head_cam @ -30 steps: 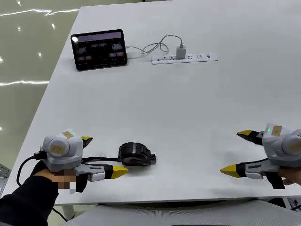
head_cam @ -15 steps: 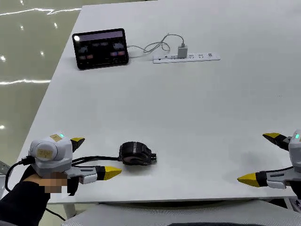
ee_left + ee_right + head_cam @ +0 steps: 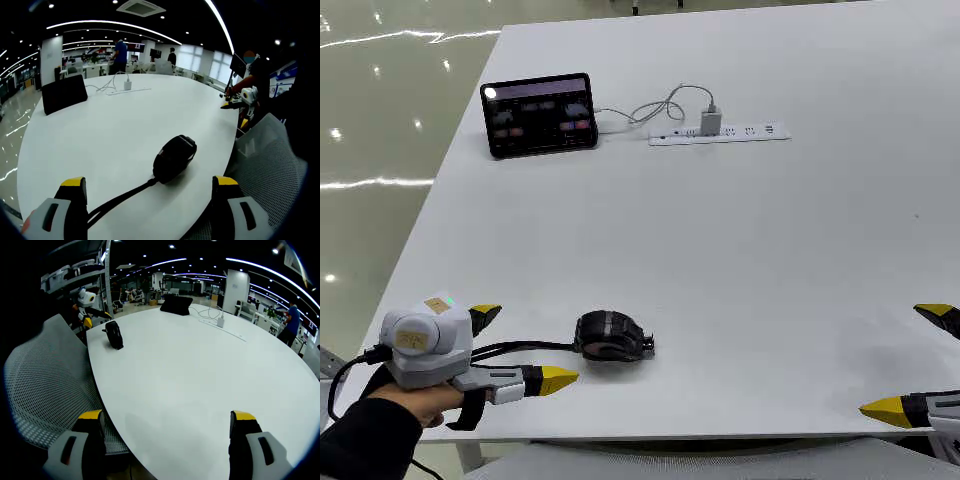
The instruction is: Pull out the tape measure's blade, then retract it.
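A black tape measure [image 3: 610, 337] lies on the white table [image 3: 740, 240] near its front edge, its black wrist strap [image 3: 515, 349] trailing left. No blade is pulled out. My left gripper [image 3: 519, 346] stands open just left of it, yellow-tipped fingers either side of the strap. The left gripper view has the tape measure [image 3: 174, 157] a short way ahead between the open jaws. My right gripper [image 3: 916, 360] is open at the table's front right corner, far from the case. From the right gripper view the tape measure [image 3: 114, 334] is small and distant, with the left gripper [image 3: 91, 310] behind it.
A dark tablet [image 3: 539, 114] stands at the back left. A white power strip [image 3: 720, 133] with a charger and cable lies behind the middle. A mesh chair [image 3: 45, 390] sits beyond the table's near edge. People stand far off in the room.
Both grippers have drawn back toward the table's front edge, the right one far out to the right corner. The tape measure has stayed where it was. The head camera shifted slightly.
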